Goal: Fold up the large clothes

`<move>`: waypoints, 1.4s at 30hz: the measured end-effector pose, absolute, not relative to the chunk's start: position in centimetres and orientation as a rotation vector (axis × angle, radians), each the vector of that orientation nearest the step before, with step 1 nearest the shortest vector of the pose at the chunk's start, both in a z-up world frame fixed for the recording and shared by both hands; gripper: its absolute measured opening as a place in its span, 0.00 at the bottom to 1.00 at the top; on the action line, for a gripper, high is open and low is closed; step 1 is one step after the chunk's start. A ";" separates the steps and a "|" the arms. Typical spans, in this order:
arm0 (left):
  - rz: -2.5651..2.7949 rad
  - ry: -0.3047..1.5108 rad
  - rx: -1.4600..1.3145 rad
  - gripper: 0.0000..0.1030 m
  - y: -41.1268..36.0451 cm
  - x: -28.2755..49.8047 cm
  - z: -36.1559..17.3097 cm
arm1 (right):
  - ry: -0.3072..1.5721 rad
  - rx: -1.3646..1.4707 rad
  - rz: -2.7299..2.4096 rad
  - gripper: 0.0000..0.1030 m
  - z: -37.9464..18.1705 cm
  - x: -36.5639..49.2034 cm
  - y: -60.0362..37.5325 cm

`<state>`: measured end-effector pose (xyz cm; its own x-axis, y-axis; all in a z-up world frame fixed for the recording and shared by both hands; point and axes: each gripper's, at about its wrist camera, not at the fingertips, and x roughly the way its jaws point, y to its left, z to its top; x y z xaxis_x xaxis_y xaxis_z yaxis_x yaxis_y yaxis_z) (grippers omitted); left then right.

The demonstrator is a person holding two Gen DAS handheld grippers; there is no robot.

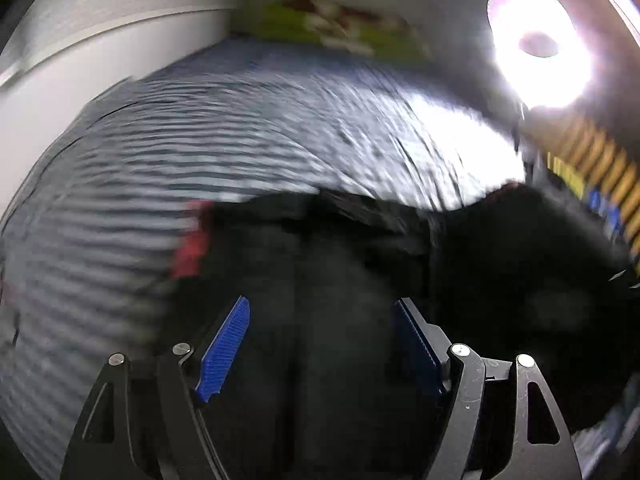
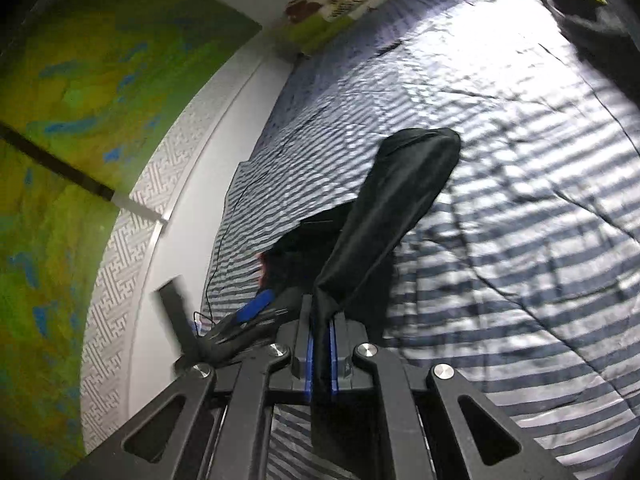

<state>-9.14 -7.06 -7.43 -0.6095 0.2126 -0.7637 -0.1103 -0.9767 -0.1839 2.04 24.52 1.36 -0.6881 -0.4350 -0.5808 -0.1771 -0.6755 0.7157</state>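
Observation:
A black garment (image 1: 344, 280) lies on a striped bedsheet (image 1: 200, 140), with a red tag (image 1: 191, 240) at its left edge. My left gripper (image 1: 322, 320) hovers over the dark cloth in a blurred left wrist view. It is open and nothing sits between its blue pads (image 1: 226, 348). My right gripper (image 2: 322, 316) is shut on a fold of the black garment (image 2: 400, 192). That fold is lifted off the sheet and stretches away from the jaws. In the right wrist view one blue pad (image 2: 256, 306) of the left gripper shows low at the left, beside the red tag (image 2: 262, 268).
The striped bedsheet (image 2: 500, 220) covers the whole bed. A white patterned panel (image 2: 132, 240) and a green wall (image 2: 80, 80) run along its left side. A green and red box (image 2: 332, 4) stands at the far end. A bright lamp (image 1: 540, 64) glares at the upper right.

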 end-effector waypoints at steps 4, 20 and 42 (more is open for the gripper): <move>2.753 -0.221 -1.247 0.75 -12.3 -7.4 -4.9 | -1.039 1.172 -2.512 0.05 3.8 -0.4 20.3; 2.891 -0.558 -1.232 0.75 -28.3 -4.7 -2.7 | -0.360 1.489 -2.502 0.05 -2.4 -12.4 -3.0; 2.685 -0.371 -1.211 0.75 -21.2 -4.5 -2.7 | -0.602 1.141 -2.574 0.52 4.2 -10.9 10.1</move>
<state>-4.47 -21.17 -2.65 -0.6546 0.2571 -0.7109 -0.0547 -0.9540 -0.2947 -10.90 10.07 4.25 -0.6570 -0.3949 -0.6422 0.0694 -0.8799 0.4701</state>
